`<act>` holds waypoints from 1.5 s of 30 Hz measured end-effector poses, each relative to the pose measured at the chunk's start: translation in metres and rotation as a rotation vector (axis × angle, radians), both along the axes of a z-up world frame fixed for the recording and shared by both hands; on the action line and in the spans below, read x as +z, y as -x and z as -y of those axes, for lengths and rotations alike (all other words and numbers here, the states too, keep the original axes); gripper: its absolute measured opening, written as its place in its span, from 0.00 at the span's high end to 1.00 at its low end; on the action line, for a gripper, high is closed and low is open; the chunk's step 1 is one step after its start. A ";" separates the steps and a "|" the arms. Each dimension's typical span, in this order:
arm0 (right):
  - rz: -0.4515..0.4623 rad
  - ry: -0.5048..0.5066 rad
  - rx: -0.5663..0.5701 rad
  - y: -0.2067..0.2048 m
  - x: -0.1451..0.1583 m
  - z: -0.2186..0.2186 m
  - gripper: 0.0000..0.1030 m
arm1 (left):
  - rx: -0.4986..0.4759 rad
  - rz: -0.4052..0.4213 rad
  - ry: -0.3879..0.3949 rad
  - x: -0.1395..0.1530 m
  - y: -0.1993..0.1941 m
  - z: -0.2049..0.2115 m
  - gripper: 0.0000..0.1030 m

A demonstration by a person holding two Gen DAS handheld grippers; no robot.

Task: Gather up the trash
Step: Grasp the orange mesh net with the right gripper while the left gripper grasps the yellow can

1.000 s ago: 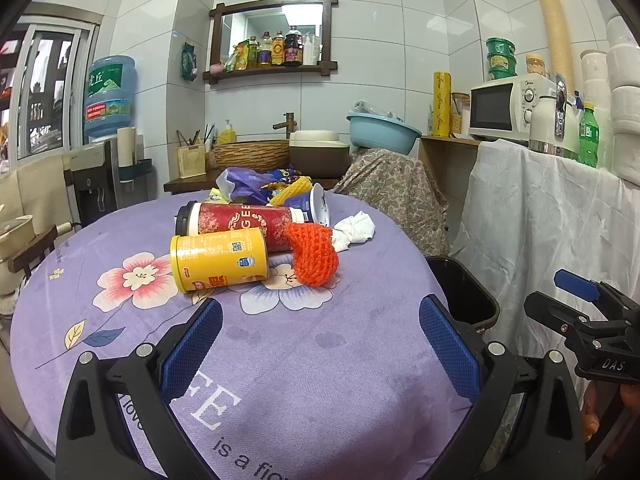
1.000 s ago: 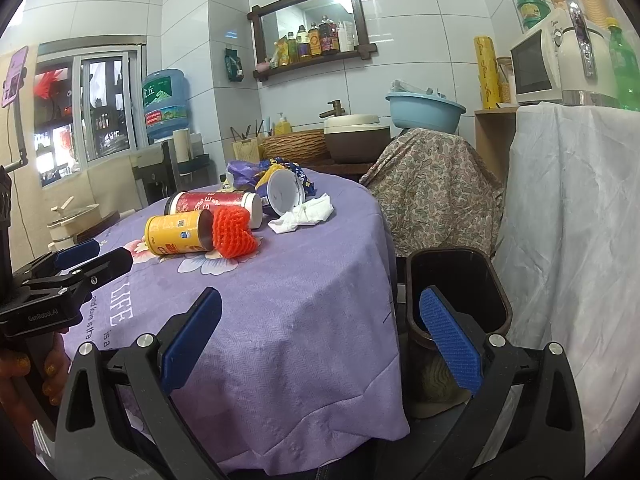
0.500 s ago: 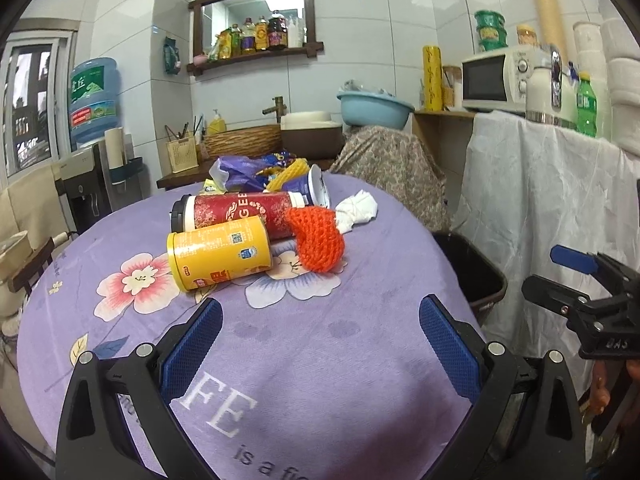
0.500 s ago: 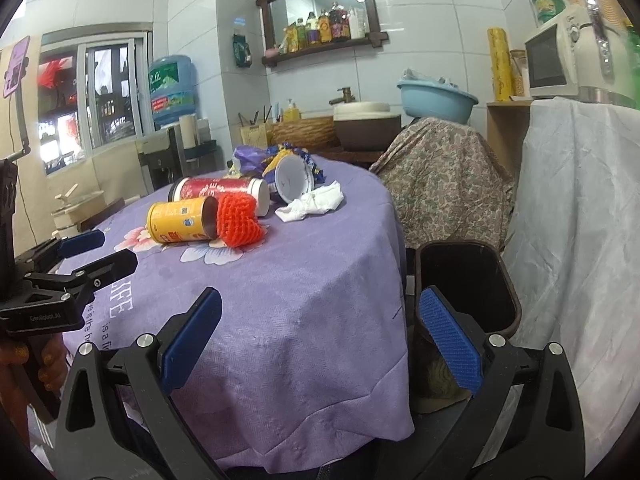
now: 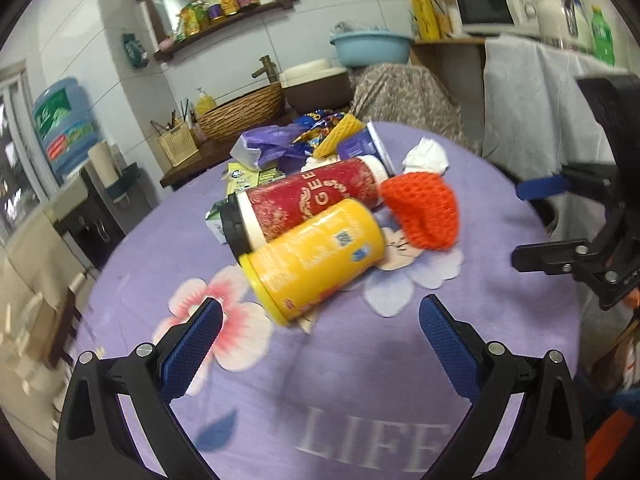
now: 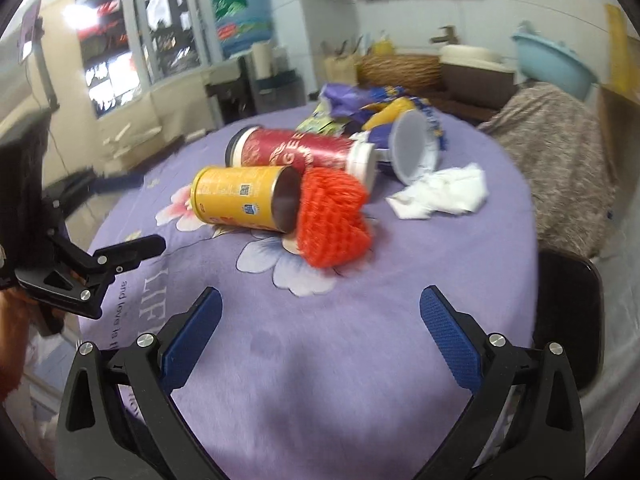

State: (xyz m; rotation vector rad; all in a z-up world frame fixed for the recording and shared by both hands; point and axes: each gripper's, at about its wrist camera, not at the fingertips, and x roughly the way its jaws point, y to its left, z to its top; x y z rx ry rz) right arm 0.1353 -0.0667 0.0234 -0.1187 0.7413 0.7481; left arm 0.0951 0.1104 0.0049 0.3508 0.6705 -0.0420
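Trash lies piled on a round purple table (image 5: 360,420): a yellow can (image 5: 316,258) (image 6: 244,198) on its side, a red tube (image 5: 312,200) (image 6: 296,150) behind it, an orange foam net (image 5: 424,216) (image 6: 332,222), a crumpled white tissue (image 5: 426,154) (image 6: 444,194), a purple cup (image 6: 412,146) and wrappers (image 5: 272,146). My left gripper (image 5: 320,326) is open and empty, just short of the yellow can. My right gripper (image 6: 320,320) is open and empty, in front of the foam net.
A black bin (image 6: 568,320) stands beside the table at the right. Behind the table are a counter with a wicker basket (image 5: 240,110), a blue basin (image 5: 370,46) and a microwave (image 5: 492,2). A water dispenser (image 5: 60,128) stands at the left.
Both grippers have moved forward over the table toward the trash pile, which now looks much larger. Both stay open. The trash has not moved.
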 end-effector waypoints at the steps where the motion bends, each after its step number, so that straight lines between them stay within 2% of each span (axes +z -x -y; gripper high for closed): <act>1: -0.006 0.025 0.010 -0.006 -0.002 -0.010 0.05 | -0.009 -0.011 -0.025 0.000 -0.006 -0.002 0.05; 3: -0.026 0.076 0.024 -0.024 -0.007 -0.033 0.05 | -0.022 -0.023 -0.073 -0.001 -0.016 -0.005 0.06; 6: -0.056 0.085 0.013 -0.045 -0.008 -0.047 0.05 | -0.077 -0.033 -0.142 0.001 -0.025 -0.003 0.08; 8: -0.079 0.096 0.001 -0.060 -0.009 -0.054 0.05 | -0.125 -0.052 -0.160 0.003 -0.031 0.001 0.08; 10: -0.094 0.095 -0.006 -0.070 -0.011 -0.057 0.16 | -0.151 -0.095 -0.157 0.002 -0.038 0.003 0.08; 11: -0.119 0.098 0.023 -0.075 -0.014 -0.061 0.32 | -0.164 -0.121 -0.159 0.000 -0.042 0.004 0.09; 12: -0.140 0.108 0.038 -0.077 -0.017 -0.063 0.45 | -0.173 -0.128 -0.167 -0.001 -0.044 0.005 0.15; 15: -0.167 0.124 0.053 -0.079 -0.026 -0.066 0.66 | -0.181 -0.143 -0.223 -0.005 -0.050 0.008 0.23; 16: -0.159 0.128 0.055 -0.078 -0.026 -0.065 0.67 | -0.192 -0.155 -0.235 -0.006 -0.052 0.009 0.25; 18: -0.147 0.109 0.060 -0.077 -0.024 -0.061 0.77 | -0.220 -0.175 -0.259 -0.007 -0.052 0.010 0.26; 24: -0.133 0.066 0.073 -0.069 -0.014 -0.045 0.78 | -0.328 -0.238 -0.379 -0.004 -0.058 0.021 0.26; 30: -0.108 0.050 0.074 -0.060 -0.006 -0.032 0.77 | -0.427 -0.326 -0.421 -0.009 -0.069 0.031 0.26; 33: -0.111 0.037 0.074 -0.056 -0.006 -0.027 0.77 | -0.431 -0.355 -0.481 -0.021 -0.076 0.035 0.26; 40: -0.108 0.019 0.077 -0.050 -0.006 -0.019 0.77 | -0.424 -0.420 -0.536 -0.037 -0.090 0.036 0.28; 41: -0.109 0.014 0.074 -0.050 -0.006 -0.017 0.77 | -0.415 -0.414 -0.538 -0.037 -0.091 0.036 0.31; 45: -0.116 -0.001 0.066 -0.051 -0.008 -0.010 0.77 | -0.395 -0.414 -0.494 -0.034 -0.093 0.035 0.32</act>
